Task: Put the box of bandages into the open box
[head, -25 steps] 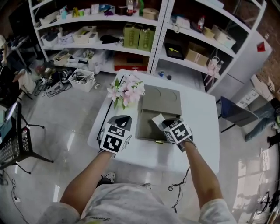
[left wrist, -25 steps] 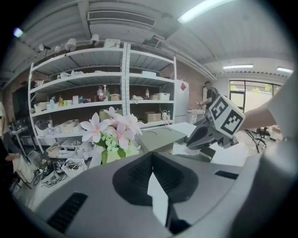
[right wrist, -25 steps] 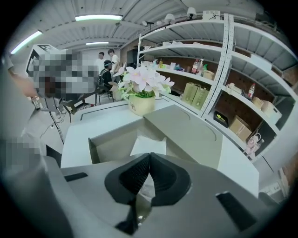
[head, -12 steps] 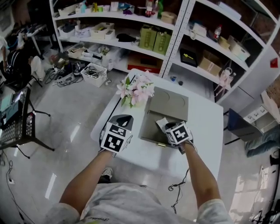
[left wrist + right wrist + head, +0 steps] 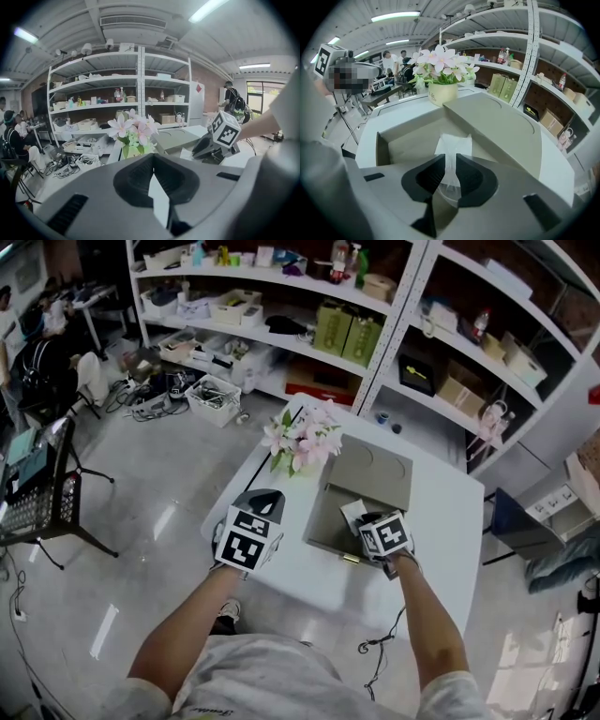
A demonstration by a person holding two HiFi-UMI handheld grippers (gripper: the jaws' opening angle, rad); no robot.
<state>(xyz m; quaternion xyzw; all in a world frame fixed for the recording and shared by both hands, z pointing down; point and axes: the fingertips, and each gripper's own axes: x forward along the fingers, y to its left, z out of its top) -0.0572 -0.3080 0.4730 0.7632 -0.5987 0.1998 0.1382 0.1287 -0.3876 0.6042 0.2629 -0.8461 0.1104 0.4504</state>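
1. The right claw [image 5: 451, 161] is pinching the white box of bandages [image 5: 453, 143], with both jaws pressed onto its near end.
2. The box of bandages hangs over the hollow of the open box [image 5: 405, 136], within its walls. Whether it touches the floor of the open box cannot be told.
3. The lid [image 5: 371, 465] opens away on the far side of the open box.
4. The left claw [image 5: 156, 185] hovers to the left of the open box, well apart from it. Its jaws are pressed together with nothing between them.
5. Pink flowers [image 5: 302, 435] stand just beyond the open box's far left corner on the white table [image 5: 441, 521].
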